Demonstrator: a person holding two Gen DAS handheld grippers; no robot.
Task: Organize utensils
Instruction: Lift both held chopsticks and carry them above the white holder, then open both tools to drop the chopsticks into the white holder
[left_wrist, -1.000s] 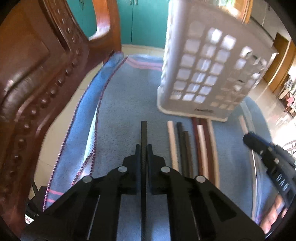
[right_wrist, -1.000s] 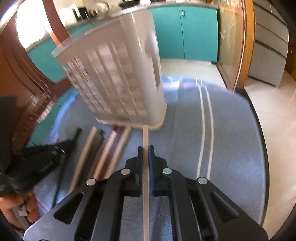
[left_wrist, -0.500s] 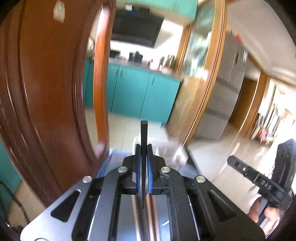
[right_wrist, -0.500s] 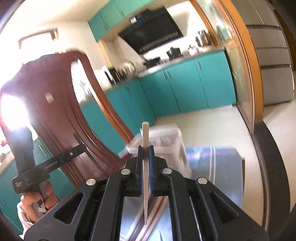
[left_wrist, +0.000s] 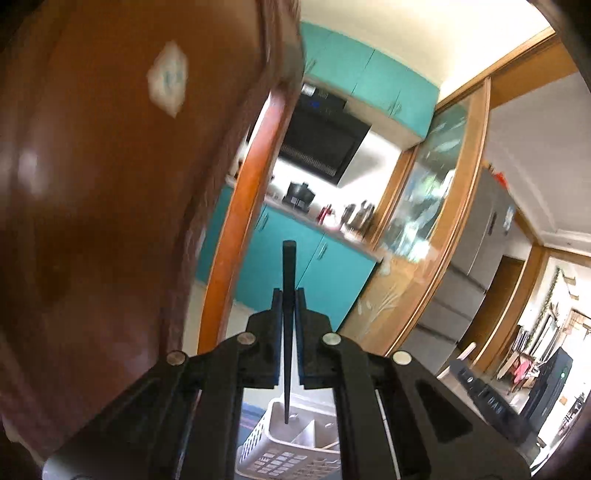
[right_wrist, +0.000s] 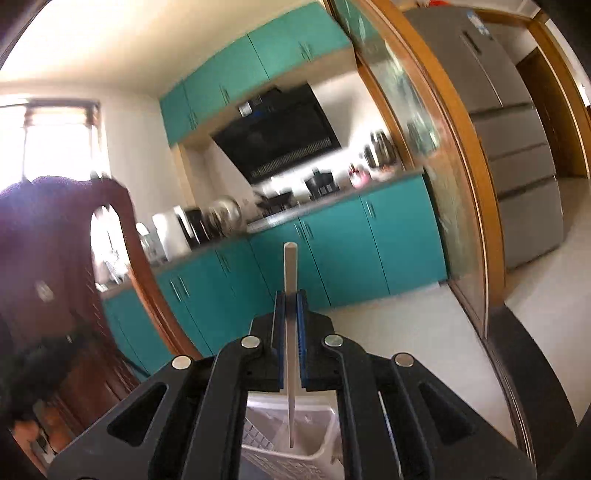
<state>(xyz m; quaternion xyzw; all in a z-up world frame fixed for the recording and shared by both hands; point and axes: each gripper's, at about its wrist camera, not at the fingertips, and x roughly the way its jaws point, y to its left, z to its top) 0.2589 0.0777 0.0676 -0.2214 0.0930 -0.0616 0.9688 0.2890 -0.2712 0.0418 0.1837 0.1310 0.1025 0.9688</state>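
My left gripper (left_wrist: 289, 295) is shut on a black chopstick (left_wrist: 288, 273) that stands upright, its thin tip hanging over the white perforated basket (left_wrist: 280, 454) seen below between the fingers. My right gripper (right_wrist: 290, 297) is shut on a cream-white chopstick (right_wrist: 290, 266), also upright, with its tip above the same white basket (right_wrist: 321, 450). The other gripper (left_wrist: 487, 398) shows at the lower right of the left wrist view. The basket has inner dividers. The loose chopsticks on the cloth are out of sight.
A dark wooden chair back (left_wrist: 92, 203) fills the left of the left wrist view and stands at the left (right_wrist: 48, 266) in the right wrist view. Teal cabinets (right_wrist: 332, 251), a range hood (right_wrist: 277, 133) and a grey fridge (right_wrist: 517, 147) lie beyond.
Both grippers rose from the blue cloth with their chopsticks and tilted up toward level. The basket, earlier ahead of them, now lies below the fingers, and the kitchen fills both views.
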